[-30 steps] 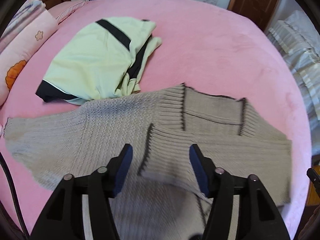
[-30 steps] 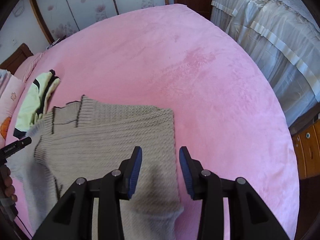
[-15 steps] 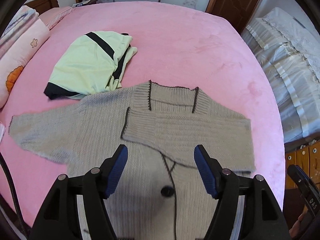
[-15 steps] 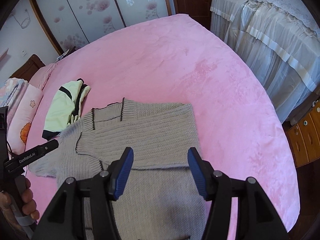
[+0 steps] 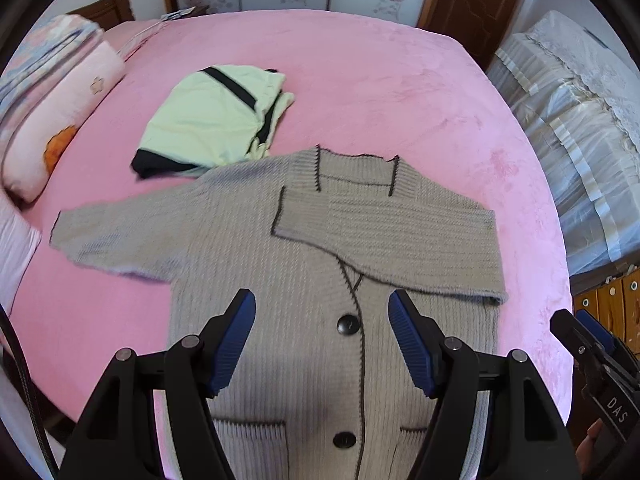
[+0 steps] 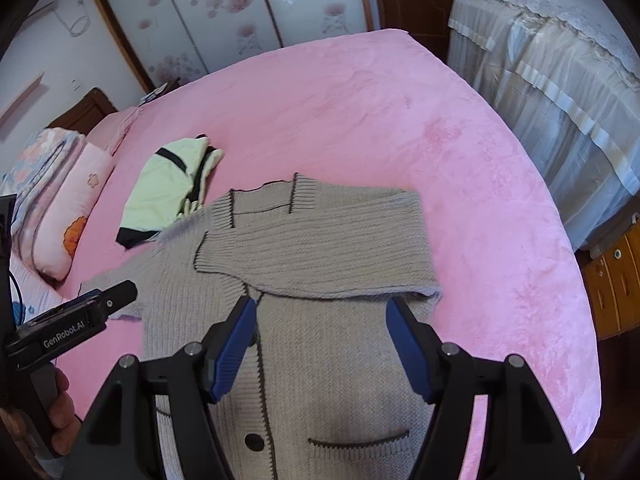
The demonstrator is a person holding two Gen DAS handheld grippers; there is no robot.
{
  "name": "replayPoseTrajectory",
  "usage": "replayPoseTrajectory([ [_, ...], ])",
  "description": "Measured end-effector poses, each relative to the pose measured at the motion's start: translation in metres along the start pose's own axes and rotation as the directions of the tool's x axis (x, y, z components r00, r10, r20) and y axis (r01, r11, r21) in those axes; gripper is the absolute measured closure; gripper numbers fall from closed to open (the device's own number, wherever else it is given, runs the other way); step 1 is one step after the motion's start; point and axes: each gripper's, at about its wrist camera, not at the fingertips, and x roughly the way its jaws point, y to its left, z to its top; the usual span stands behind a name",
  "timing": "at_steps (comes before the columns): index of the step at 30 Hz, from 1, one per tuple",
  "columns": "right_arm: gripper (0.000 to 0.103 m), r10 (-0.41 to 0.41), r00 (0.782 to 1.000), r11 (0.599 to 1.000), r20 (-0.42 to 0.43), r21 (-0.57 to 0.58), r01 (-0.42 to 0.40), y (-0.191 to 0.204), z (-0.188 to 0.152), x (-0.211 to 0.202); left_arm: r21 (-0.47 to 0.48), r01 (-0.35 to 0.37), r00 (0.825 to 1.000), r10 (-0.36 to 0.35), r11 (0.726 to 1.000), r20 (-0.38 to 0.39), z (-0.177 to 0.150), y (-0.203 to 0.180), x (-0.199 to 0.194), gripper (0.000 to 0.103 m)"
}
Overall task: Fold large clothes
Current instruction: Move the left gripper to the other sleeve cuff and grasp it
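Observation:
A grey knitted cardigan [image 5: 304, 264] with dark trim and buttons lies flat on the pink bed [image 5: 360, 80]. Its right sleeve [image 5: 400, 240] is folded across the chest; the left sleeve [image 5: 120, 236] stretches out to the left. My left gripper [image 5: 322, 344] is open and empty, held above the cardigan's front. My right gripper [image 6: 320, 344] is open and empty above the cardigan [image 6: 320, 260], near the folded sleeve's lower edge. The left gripper's body [image 6: 72, 324] shows at the left of the right wrist view.
A pale green garment with black stripes [image 5: 212, 120] lies folded beyond the cardigan's left shoulder. Pillows [image 5: 52, 120] are at the left. A second bed with a white cover [image 5: 580, 128] and a wooden cabinet [image 5: 608, 296] stand at the right.
Both grippers have pulled back and up from the cardigan, so more of it shows. Both jaws have opened wider. The right sleeve stays folded across the chest.

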Motion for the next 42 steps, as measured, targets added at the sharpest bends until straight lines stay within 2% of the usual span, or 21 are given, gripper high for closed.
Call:
replayPoseTrajectory([
  [9,0.035,0.118,0.991,0.986,-0.071,-0.112,-0.125,0.047,-0.025,-0.020,-0.109,-0.042,0.999,0.044,0.993,0.016,-0.046,0.032,-0.048,0.035],
  [14,0.035,0.181,0.979,0.964,-0.096,-0.180,-0.196,0.082,-0.045,-0.034,-0.156,-0.077,0.997,0.081,0.985,0.018,-0.068,0.060,-0.074,0.035],
  [19,0.035,0.241,0.966,0.936,-0.099,-0.241,-0.258,0.121,-0.056,-0.046,-0.214,-0.108,0.993,0.115,0.971,0.021,-0.087,0.102,-0.098,0.035],
  [26,0.035,0.264,0.961,0.905,-0.083,-0.322,-0.277,0.186,-0.058,-0.049,-0.291,-0.127,0.991,0.136,0.948,0.009,-0.098,0.183,-0.106,0.034],
  [29,0.035,0.254,0.964,0.901,-0.079,-0.345,-0.265,0.219,-0.057,-0.039,-0.322,-0.125,0.991,0.132,0.938,-0.001,-0.095,0.230,-0.096,0.032],
  [32,0.035,0.229,0.971,0.905,-0.068,-0.351,-0.238,0.249,-0.055,-0.023,-0.338,-0.075,0.997,0.076,0.938,-0.010,-0.086,0.284,-0.076,0.032],
  [37,0.035,0.170,0.984,0.929,-0.046,-0.326,-0.175,0.303,-0.055,0.022,-0.365,0.006,1.000,-0.015,0.931,-0.021,-0.062,0.386,-0.019,0.032],
  [42,0.035,0.146,0.987,0.938,-0.069,-0.308,-0.160,0.347,-0.058,0.079,-0.470,0.051,0.997,-0.074,0.881,-0.032,-0.037,0.490,0.058,0.032],
])
